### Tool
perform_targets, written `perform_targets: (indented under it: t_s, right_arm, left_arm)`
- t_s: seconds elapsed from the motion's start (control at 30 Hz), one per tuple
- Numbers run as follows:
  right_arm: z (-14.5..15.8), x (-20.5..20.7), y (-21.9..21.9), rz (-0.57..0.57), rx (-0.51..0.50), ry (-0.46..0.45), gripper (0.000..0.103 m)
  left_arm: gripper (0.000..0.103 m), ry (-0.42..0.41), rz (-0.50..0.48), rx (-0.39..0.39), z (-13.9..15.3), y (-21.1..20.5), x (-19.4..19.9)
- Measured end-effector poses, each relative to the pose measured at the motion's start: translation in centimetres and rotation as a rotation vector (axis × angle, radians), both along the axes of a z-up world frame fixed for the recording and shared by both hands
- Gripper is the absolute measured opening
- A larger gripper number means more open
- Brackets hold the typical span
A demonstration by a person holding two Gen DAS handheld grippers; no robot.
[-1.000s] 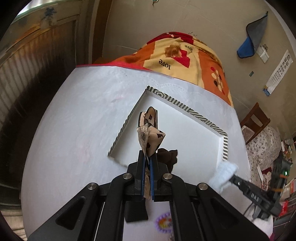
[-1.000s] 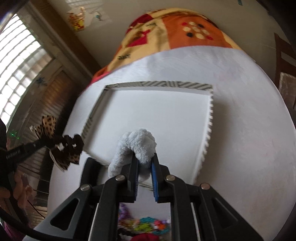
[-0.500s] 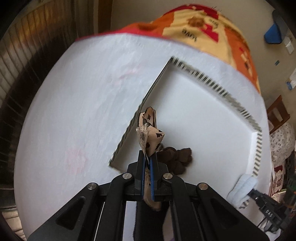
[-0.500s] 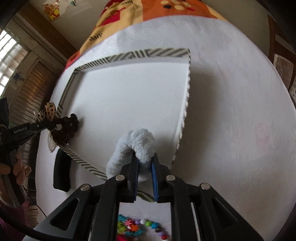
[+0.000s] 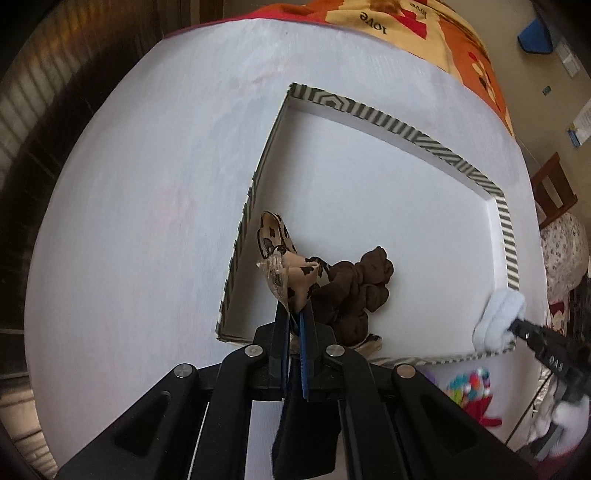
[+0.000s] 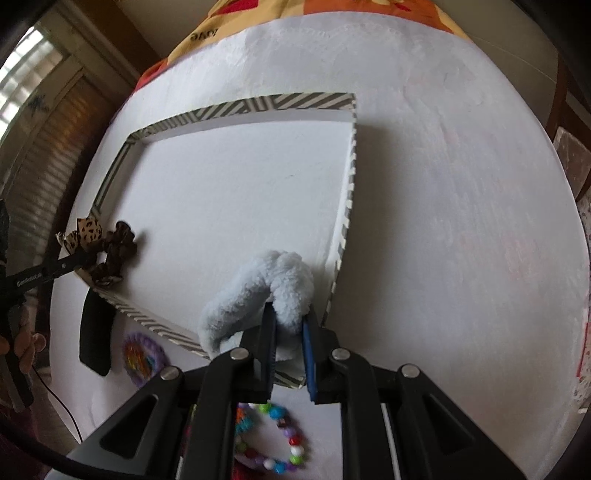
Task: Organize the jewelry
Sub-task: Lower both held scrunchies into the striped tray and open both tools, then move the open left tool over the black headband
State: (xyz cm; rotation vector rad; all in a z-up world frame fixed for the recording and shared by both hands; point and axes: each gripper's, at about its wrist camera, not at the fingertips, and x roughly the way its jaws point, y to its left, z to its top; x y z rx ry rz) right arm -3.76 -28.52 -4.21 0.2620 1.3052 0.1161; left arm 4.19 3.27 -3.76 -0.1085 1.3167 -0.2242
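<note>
A shallow white tray [image 5: 391,125] [image 6: 258,107] with a grey striped rim lies on the white round table. My left gripper [image 5: 293,317] is shut on a leopard-print bow scrunchie [image 5: 284,258]; its brown ruffled part [image 5: 354,291] [image 6: 118,247] rests on the tray floor at the near left corner. My right gripper [image 6: 290,325] is shut on a fluffy pale blue scrunchie [image 6: 266,291] [image 5: 498,317], which hangs down onto the tray's near right corner. In the right wrist view the left gripper [image 6: 77,258] shows at the left.
Outside the tray's near rim lie a black clip [image 6: 96,332], a purple beaded piece [image 6: 142,354] and a multicoloured bead bracelet [image 6: 273,439] [image 5: 469,384]. An orange patterned cloth [image 5: 424,29] covers something beyond the table. A wooden chair [image 5: 554,184] stands at the right.
Both grippers have come down toward the tray. The brown scrunchie now rests on the tray floor, and the blue scrunchie has sunk onto the near right corner.
</note>
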Motion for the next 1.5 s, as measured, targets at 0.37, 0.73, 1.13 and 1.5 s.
perform_targets:
  t_s: [0.37,0.73,1.13,1.5]
  right_arm:
    - [1.9,-1.6,0.3,-0.031,0.087,-0.078,0.062]
    - [5.5,-5.9,-0.2,-0.099,0.082,-0.19,0.063]
    - [8.5,-10.2,2.2,-0.079,0.024,-0.278,0.062]
    - [9.4,-12.9,3.9,-0.084,0.018,-0.301,0.063]
  left_arm:
    - [0.027,-0.053,0.063,-0.058,1.6,1.3,-1.4]
    - [0.032,-0.126,0.049,-0.034,4.4,1.2,-4.5]
    - [0.032,-0.165,0.011,-0.024,6.0,0.0,-8.3]
    - [0.032,-0.213,-0.035,0.025,7.0,-1.2,-11.5]
